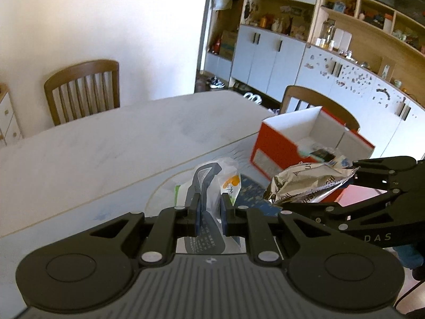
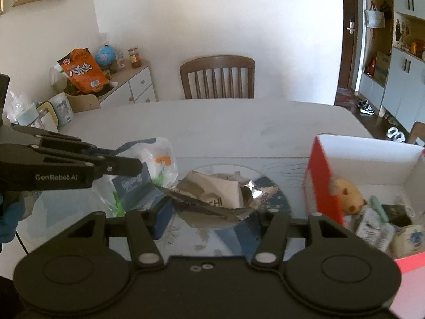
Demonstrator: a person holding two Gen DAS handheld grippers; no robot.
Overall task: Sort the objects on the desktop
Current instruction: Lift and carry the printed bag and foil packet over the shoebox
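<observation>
My left gripper [image 1: 211, 210] is shut on a clear plastic bag [image 1: 209, 178] holding blue, white and orange packets, and the bag hangs from its blue pads above the table. Seen in the right wrist view, that left gripper [image 2: 132, 165] comes in from the left with the plastic bag [image 2: 159, 164]. My right gripper [image 2: 212, 212] is shut on a crumpled silver foil wrapper [image 2: 217, 194], lifted off the mat. From the left wrist view, the right gripper [image 1: 318, 188] holds the foil wrapper [image 1: 305, 183] just in front of the red box [image 1: 273, 138].
The open red box [image 2: 321, 180] with white inside walls stands at the right and holds a yellow plush toy [image 2: 345, 191] and several small items. A blue-patterned mat [image 2: 279, 194] lies on the white table [image 1: 106, 146]. Wooden chairs [image 2: 217, 77] stand beyond.
</observation>
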